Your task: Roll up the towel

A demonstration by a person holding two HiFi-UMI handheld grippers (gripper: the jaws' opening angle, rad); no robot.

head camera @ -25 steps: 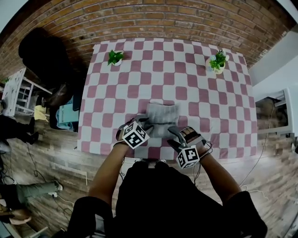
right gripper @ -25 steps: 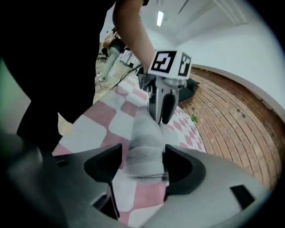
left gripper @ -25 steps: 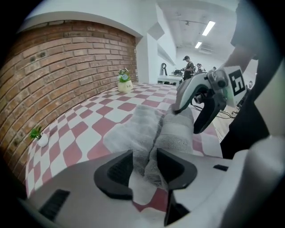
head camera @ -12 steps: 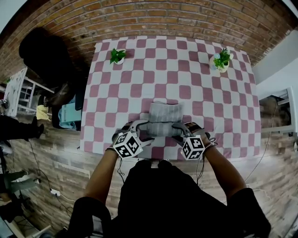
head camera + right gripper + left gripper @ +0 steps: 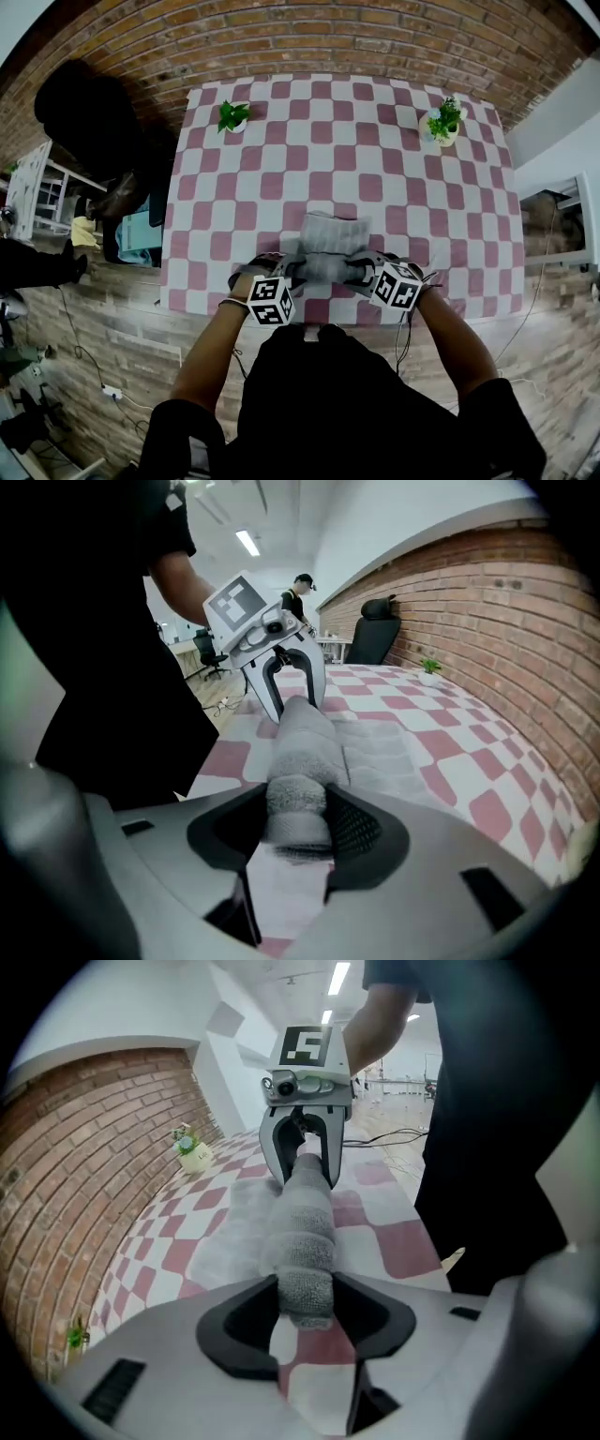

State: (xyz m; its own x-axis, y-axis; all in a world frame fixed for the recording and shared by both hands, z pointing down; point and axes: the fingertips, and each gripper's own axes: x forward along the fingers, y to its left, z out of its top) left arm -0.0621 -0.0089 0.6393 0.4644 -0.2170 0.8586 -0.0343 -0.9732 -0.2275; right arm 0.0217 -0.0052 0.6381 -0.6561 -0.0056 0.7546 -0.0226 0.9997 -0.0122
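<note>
- Left claw [image 5: 305,1290]: pinched on the left end of the towel's [image 5: 330,234] rolled part, terry squeezed between the pads, having just closed further onto it.
- Right claw [image 5: 298,819]: clamped the same way on the right end of that roll, also just closed tighter.
- Towel: grey, partly rolled, close to the near edge of the checked worktop [image 5: 281,150], about mid-width. Roll on the near side, flat unrolled stretch on its far side.
- Long axis of the roll: left to right, running straight from one claw to the other.
- Next move, as judged: turning both ends together toward the far side, over the flat stretch. Neither hand nearer, one at each end.
- Hands: pitched steeply downward, marker cubes toward the person, forearms reaching in from the near edge and angled inward.
- Further out: left potted plant [image 5: 232,115] and right potted plant [image 5: 440,122] at the far corners, well apart from the towel.
</note>
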